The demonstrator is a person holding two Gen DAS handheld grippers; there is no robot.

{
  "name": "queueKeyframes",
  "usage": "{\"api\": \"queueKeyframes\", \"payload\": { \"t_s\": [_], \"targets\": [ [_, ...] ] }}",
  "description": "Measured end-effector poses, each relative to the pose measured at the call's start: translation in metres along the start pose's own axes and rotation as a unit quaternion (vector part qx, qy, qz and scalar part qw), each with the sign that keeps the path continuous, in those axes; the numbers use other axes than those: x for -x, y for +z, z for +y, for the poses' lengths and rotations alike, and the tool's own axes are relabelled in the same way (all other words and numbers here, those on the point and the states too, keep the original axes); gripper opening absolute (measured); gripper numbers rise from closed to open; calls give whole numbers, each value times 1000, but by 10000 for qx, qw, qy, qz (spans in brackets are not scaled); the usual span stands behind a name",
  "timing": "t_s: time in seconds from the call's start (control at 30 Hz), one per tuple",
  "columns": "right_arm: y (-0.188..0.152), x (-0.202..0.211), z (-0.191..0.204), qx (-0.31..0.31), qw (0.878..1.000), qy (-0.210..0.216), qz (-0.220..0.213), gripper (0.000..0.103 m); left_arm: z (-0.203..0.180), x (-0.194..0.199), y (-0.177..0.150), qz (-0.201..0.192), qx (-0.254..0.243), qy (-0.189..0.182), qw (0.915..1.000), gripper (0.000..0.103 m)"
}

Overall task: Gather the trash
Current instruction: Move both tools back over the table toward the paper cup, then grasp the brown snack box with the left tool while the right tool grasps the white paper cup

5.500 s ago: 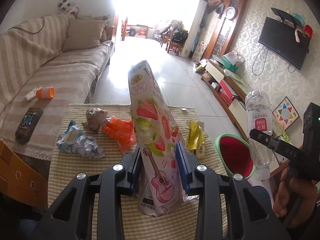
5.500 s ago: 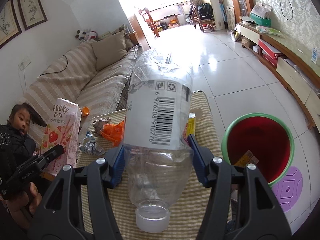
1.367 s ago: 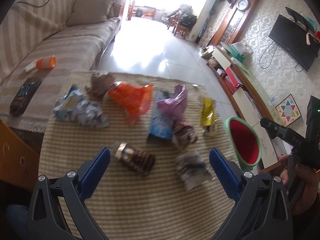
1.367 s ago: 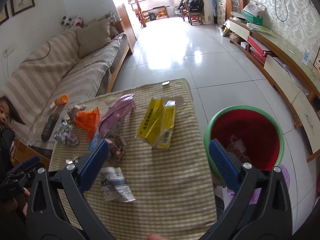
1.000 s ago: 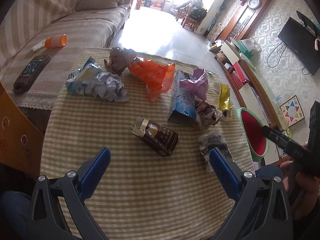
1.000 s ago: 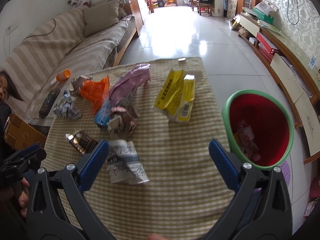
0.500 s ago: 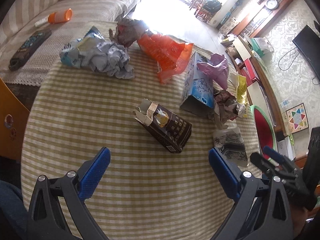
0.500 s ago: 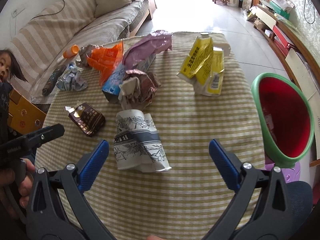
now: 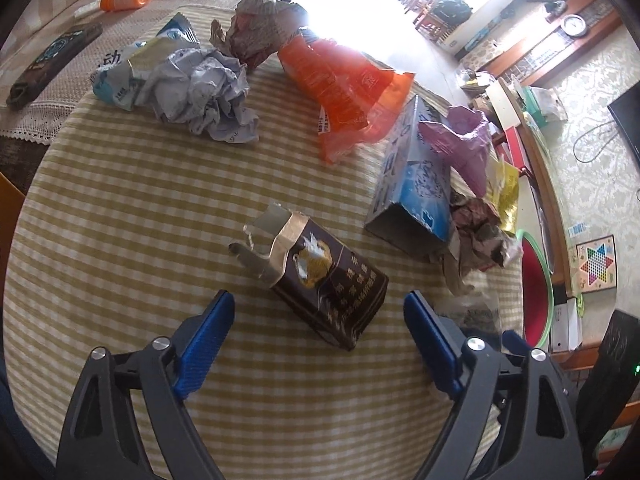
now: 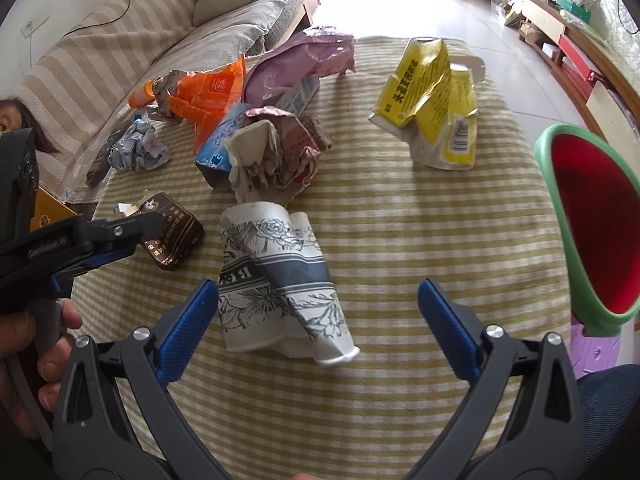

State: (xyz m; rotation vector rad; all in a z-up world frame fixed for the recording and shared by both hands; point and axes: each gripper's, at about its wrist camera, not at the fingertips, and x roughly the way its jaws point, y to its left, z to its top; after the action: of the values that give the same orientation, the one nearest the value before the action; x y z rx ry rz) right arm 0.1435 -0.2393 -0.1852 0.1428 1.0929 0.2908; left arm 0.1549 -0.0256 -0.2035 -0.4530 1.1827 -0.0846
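Observation:
Trash lies scattered on a table under a yellow checked cloth [image 9: 120, 208]. My left gripper [image 9: 318, 340] hangs low over a dark brown cigarette pack [image 9: 328, 280]. Its jaws are closing, with the pack's near end between the blue pads, which do not touch it. My right gripper [image 10: 318, 328] stands open around the near end of a crushed printed paper cup [image 10: 276, 280], its pads clear of it. A red bin with a green rim [image 10: 560, 184] stands off the table's right side.
Farther back lie a yellow carton [image 10: 432, 96], crumpled brown paper [image 10: 280, 152], a blue box [image 9: 416, 192], a purple bag [image 9: 460, 140], an orange bag [image 9: 340, 80] and a crumpled wrapper [image 9: 192, 80]. A sofa [image 10: 160, 40] runs behind on the left; a person [image 10: 16, 120] is at that edge.
Both grippers have sunk toward the table. The left one's jaws have narrowed around the cigarette pack. The paper cup now sits between the right pads.

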Motion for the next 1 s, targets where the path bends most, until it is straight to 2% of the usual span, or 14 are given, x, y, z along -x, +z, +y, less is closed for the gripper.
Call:
{"api": "queueKeyframes", "payload": {
  "t_s": [0.13,0.2,0.3,0.37,0.57,0.67,0.77,0.8,1.0],
  "targets": [
    [2,-4,0,-17,10000,95,0,98,-3,-11,7,40,78,5,10000,73],
    [2,-6,0,-7,9999,126,-4,98,-7,-15,11,21,56,17,10000,65],
    [2,-10,-1,-26,9998,208,58,91,-7,-16,15,-48,101,103,9999,53],
    [3,-14,0,-31,9995,275,117,88,-4,-15,14,-88,149,60,9998,50],
    [1,-20,8,116,9989,412,198,75,-5,-10,17,-145,-1,-30,9999,38],
    [0,-21,11,191,9988,406,213,64,-8,-4,18,-226,-162,-27,9996,31],
    [0,-21,12,173,9977,614,243,39,-11,2,20,-300,-274,-80,9991,25],
    [0,-21,13,134,9966,772,271,36,-12,3,20,-314,-298,-96,9990,22],
    [0,-18,17,198,9973,674,201,34,-15,13,17,-380,-447,-109,9982,19]
  ]
}}
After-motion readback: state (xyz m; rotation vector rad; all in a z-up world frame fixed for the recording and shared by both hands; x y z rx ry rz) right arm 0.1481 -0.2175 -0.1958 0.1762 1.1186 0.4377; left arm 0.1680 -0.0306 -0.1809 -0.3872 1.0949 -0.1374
